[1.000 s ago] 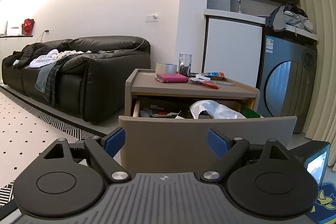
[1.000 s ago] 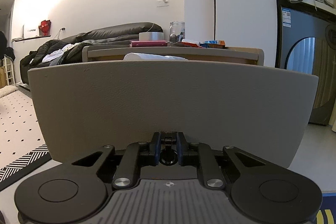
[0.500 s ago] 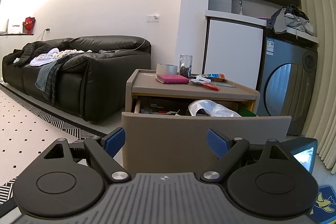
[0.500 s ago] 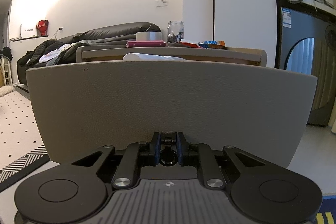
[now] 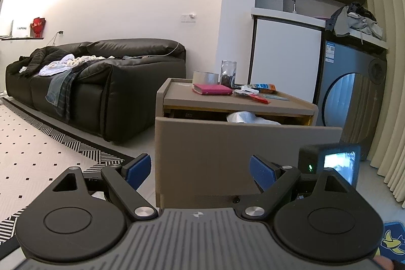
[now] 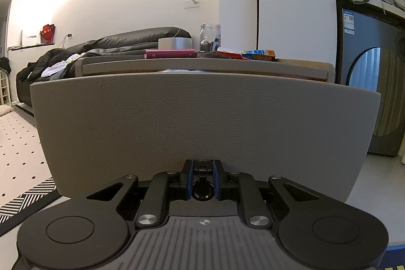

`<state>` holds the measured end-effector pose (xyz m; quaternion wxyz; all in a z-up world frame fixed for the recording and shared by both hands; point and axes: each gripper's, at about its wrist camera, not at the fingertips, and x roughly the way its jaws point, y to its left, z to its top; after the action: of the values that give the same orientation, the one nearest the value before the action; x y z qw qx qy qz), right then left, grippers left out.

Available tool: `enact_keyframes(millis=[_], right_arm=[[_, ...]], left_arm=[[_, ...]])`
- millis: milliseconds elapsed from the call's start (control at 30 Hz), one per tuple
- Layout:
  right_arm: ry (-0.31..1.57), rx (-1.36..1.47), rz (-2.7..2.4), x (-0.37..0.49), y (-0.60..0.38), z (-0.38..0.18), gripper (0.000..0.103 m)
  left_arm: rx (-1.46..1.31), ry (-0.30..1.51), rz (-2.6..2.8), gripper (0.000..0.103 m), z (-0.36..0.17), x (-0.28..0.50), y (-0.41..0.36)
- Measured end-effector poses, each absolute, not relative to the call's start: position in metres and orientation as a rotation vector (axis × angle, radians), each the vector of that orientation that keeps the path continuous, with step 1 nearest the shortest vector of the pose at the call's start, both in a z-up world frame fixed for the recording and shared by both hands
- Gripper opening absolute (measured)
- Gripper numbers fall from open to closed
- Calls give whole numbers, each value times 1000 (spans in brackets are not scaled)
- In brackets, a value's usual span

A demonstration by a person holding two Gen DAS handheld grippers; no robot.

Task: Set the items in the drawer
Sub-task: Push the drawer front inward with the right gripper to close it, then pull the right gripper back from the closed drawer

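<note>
In the left wrist view the left gripper [image 5: 200, 167] hangs in front of the drawer [image 5: 227, 156] with its blue fingers [image 5: 138, 167] spread wide and nothing between them. The drawer stands pulled out of a low cabinet [image 5: 235, 103]; over its front panel a white plastic bag [image 5: 250, 118] shows inside. On the cabinet top lie a red book [image 5: 212, 89], a tape roll [image 5: 205, 77], a glass jar [image 5: 228, 73], an orange and blue packet [image 5: 263, 86] and a red wrapper [image 5: 258, 98]. Low on the panel is a small dark knob [image 5: 236, 199]. A camera [image 5: 330, 163] with a lit screen sits at the right, before the panel's lower right corner. A black sofa [image 5: 101, 92] with clothes on it stands to the left, a washing machine [image 5: 354, 98] to the right.

The right wrist view sits lower and closer: the drawer [image 6: 202, 123] panel fills the middle and hides the inside of the drawer. The right gripper [image 6: 202, 181] has its blue fingers [image 6: 188, 181] closed on a black knob [image 6: 202, 190] at the panel's lower edge, which the left view shows only as a dot. The book [image 6: 170, 53], tape [image 6: 174, 42], jar [image 6: 210, 37] and packet [image 6: 258, 53] show edge-on above the cabinet [image 6: 202, 65] top.
</note>
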<state>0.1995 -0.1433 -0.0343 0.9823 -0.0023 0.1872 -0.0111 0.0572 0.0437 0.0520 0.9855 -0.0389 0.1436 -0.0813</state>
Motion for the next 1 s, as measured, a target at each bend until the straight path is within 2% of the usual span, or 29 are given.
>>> enact_keyframes(millis=[867,1000], right_arm=[[389,-4,-34,262,-143,-34,17],[388,-6,-35,269,-143,-34,17]], left_arm=[[-82,326,-171,88,42,76,41],[-89,325,-165,93,40,77,42]])
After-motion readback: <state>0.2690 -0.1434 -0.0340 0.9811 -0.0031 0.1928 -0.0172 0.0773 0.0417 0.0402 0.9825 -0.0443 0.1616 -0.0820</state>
